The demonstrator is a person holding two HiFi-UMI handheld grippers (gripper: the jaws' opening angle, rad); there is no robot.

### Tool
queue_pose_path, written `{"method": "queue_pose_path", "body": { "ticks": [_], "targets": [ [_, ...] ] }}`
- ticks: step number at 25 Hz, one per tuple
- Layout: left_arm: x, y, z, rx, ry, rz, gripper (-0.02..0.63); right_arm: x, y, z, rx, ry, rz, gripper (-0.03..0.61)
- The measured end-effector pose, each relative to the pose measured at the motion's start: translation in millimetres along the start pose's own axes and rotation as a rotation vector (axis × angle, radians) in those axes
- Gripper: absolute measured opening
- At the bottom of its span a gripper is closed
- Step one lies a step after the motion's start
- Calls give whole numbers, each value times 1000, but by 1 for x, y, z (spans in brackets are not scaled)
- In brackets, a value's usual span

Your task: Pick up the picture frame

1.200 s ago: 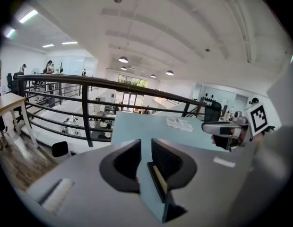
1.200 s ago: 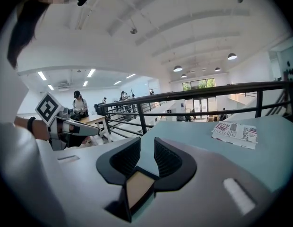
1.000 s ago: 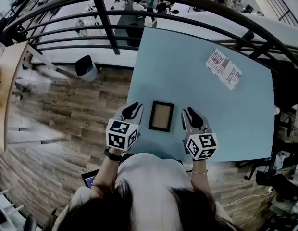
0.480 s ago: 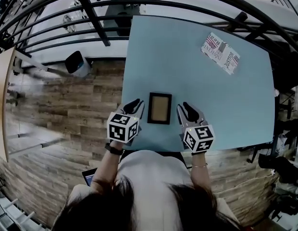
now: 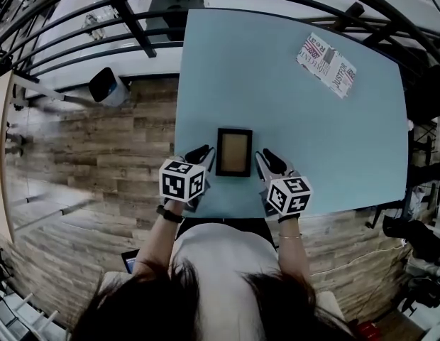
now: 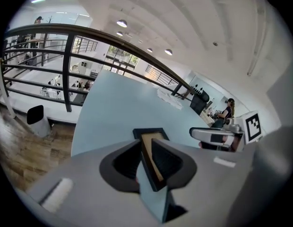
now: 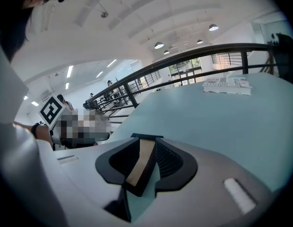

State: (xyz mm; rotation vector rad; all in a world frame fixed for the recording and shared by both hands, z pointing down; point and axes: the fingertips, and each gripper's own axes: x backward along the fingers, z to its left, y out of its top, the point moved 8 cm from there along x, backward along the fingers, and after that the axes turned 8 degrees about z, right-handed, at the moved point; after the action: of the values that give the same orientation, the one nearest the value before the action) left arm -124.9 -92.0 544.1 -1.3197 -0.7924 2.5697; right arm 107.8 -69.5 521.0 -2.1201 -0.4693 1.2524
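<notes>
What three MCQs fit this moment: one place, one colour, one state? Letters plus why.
1. Where on the light blue rectangular table does the printed paper sheet lie?
A. far right part
B. near left corner
C. under the frame

2. What colour is the rim of the flat rectangular picture frame?
A. white
B. black
C. red

3. How does the picture frame sit?
A. standing upright
B. leaning on the railing
C. lying flat on the table

Answers:
1 A: the head view shows it far out on the right.
2 B: a dark rim surrounds a tan middle.
3 C: its whole face points up near the table's near edge.
</notes>
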Motion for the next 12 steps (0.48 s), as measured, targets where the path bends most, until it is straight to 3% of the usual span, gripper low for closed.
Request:
{"method": "queue_pose_path", "body": {
  "ticks": [12],
  "targets": [
    [-28,-15,2,91,-67,97,71,-19,-27,-11,-128,58,69,76]
  ]
}}
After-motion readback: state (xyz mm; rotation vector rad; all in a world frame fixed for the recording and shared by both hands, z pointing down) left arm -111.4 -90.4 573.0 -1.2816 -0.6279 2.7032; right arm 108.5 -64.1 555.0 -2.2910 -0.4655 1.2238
